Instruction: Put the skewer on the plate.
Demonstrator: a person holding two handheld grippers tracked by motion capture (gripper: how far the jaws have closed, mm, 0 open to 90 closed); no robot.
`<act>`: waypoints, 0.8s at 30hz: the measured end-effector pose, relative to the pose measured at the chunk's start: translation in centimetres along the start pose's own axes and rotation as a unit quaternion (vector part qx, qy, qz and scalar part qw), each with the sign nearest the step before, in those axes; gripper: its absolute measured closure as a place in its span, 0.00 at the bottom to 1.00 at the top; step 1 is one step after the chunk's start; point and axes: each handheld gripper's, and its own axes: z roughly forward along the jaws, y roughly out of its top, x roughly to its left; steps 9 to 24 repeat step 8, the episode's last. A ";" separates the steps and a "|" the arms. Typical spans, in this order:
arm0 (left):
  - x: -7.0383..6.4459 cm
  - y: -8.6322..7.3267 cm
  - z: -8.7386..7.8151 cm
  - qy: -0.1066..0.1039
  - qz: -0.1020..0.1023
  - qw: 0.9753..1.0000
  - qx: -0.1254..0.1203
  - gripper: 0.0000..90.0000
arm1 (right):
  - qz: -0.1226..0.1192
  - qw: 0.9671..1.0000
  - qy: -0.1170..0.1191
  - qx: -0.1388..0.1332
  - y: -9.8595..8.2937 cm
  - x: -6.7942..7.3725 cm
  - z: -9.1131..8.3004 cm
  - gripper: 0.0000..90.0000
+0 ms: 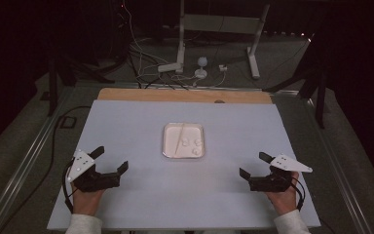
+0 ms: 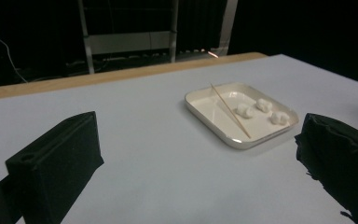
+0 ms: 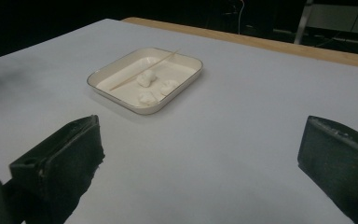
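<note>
high view: tray (image 1: 167,146), both grippers (image 1: 112,160) (image 1: 253,165) agape

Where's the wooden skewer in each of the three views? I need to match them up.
High view: the skewer lies diagonally in the left half of the tray, at table centre.
Left gripper view: right of centre, slanting across the tray toward its near rim.
Right gripper view: upper left, along the tray's far side.
Shared landmark: three white lumps beside it.
</note>
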 end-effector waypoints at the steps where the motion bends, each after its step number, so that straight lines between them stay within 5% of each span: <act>1: 0.0 0.0 0.0 0.001 0.000 1.000 0.000 0.01 | 0.001 1.000 0.001 0.001 0.0 0.0 0.0 0.00; 24: 0.1 0.0 -0.2 0.007 -0.003 1.000 -0.004 0.01 | 0.000 1.000 -0.003 0.000 -0.1 0.0 -0.1 0.00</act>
